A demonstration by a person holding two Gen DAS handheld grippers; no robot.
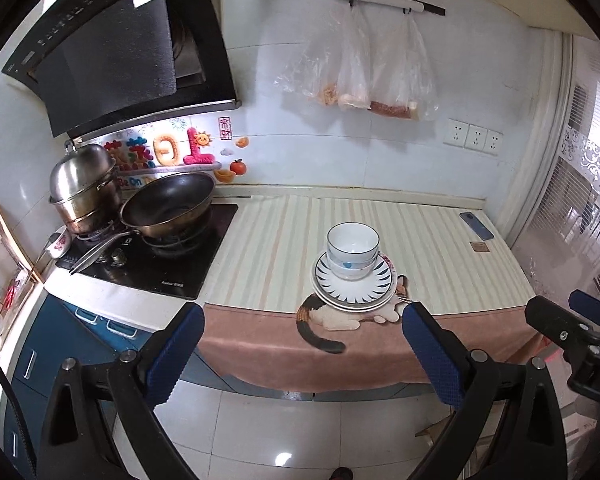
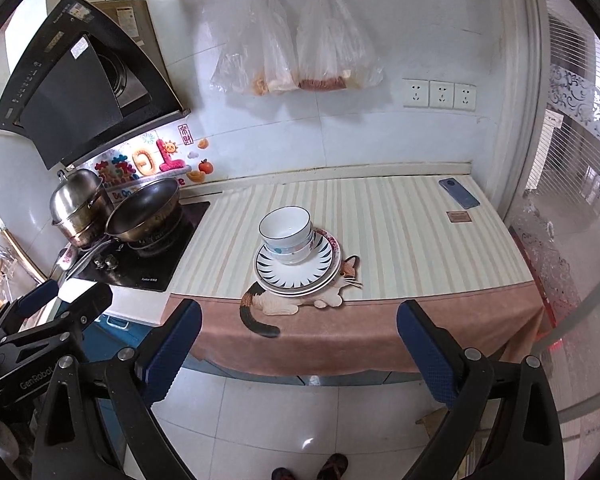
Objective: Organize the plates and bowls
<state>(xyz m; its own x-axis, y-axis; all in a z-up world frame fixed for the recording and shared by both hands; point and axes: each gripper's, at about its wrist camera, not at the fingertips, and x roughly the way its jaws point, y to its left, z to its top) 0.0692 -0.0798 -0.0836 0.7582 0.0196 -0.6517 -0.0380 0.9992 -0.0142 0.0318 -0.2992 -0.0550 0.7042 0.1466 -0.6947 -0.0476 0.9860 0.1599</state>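
Stacked white bowls (image 1: 352,250) (image 2: 287,236) sit on a pile of plates (image 1: 354,284) (image 2: 298,268), the top plate white with blue radial marks. The pile rests on a striped cloth with a cat picture, near the counter's front edge. My left gripper (image 1: 302,354) is open, held back over the floor in front of the counter, nothing between its fingers. My right gripper (image 2: 298,350) is open too, also short of the counter and empty. Each gripper shows at the edge of the other's view.
A wok (image 1: 168,204) and a lidded steel pot (image 1: 84,184) stand on the hob at left, under a range hood (image 1: 112,48). A phone (image 2: 459,193) lies at the counter's back right. Plastic bags (image 2: 296,56) hang on the wall. A glass door (image 2: 572,200) stands at right.
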